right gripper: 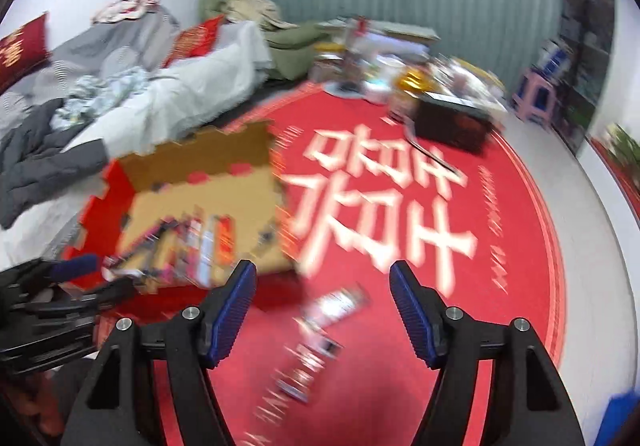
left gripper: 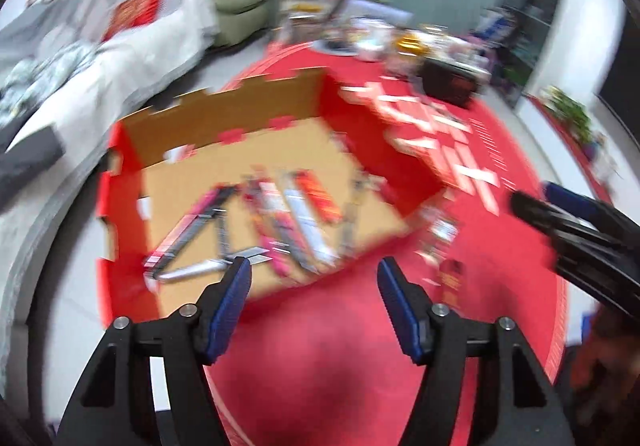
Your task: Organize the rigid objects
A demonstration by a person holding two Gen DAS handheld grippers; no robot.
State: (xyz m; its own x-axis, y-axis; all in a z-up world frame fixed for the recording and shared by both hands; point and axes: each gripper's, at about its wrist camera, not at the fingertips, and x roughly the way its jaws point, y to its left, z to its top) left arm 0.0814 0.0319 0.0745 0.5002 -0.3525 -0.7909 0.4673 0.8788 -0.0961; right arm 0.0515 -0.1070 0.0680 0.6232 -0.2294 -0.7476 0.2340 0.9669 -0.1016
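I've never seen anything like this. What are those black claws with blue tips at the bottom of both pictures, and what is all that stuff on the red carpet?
Those claws are hand-held grippers; a person holds one in each hand, and a small camera sits on each, looking forward along its two fingers. One picture comes from the left gripper, the other from the right gripper. Both are open and hold nothing. Ahead lies a round red rug with large white characters. On it sits an open cardboard box, red outside, with a pile of long packaged items inside. A few more packages lie loose on the rug before the right gripper. The pictures are too blurred to tell what the packages contain.
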